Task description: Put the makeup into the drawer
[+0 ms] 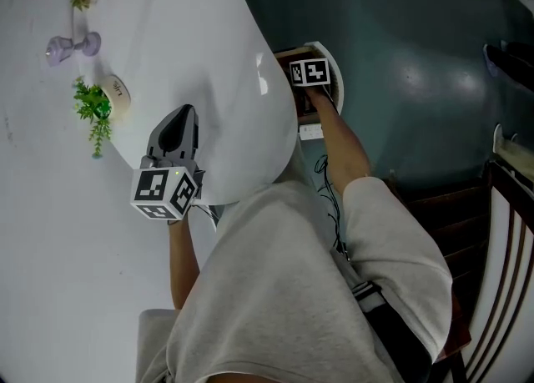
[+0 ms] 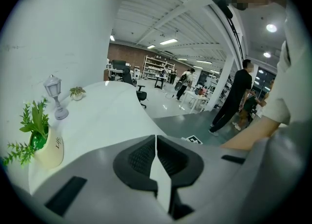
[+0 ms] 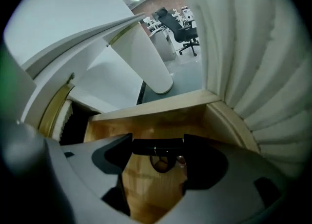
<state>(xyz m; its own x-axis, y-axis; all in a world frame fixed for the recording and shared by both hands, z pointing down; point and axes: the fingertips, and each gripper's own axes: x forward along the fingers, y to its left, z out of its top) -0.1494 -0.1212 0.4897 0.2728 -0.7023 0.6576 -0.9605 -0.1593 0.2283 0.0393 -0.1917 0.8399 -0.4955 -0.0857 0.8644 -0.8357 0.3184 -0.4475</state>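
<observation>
- Step in hand: the drop-off. The right gripper [image 3: 158,144] was reached in under the curved white counter [image 1: 167,39], inside the open light wooden drawer [image 3: 151,113].
- Right fingers were closed on a slim black makeup tube with a thin gold band [image 3: 146,146], held crosswise between the tips and low over the drawer floor. I couldn't tell whether it was touching the floor.
- There was a round dark shape just under the makeup tube (another item or a shadow, couldn't tell).
- In the head view only the right gripper's marker cube [image 1: 310,73] and the forearm showed at the counter edge. The tube itself was out of sight there.
- The left gripper [image 2: 155,142] was idle over the counter top [image 2: 107,106], fingers pressed together with nothing between them. In the head view it was well apart from the drawer [image 1: 182,118].
- Also on the counter, not involved: a small green plant in a cream pot [image 1: 104,98] and a lilac lamp-post ornament [image 1: 71,46].
- Judgement: the task was nearly done, as the tube was already inside the drawer space.
- Next move calls for spreading the right fingers to let the tube settle on the wood, then backing straight out without dragging it. Pushing the drawer shut probably follows.
</observation>
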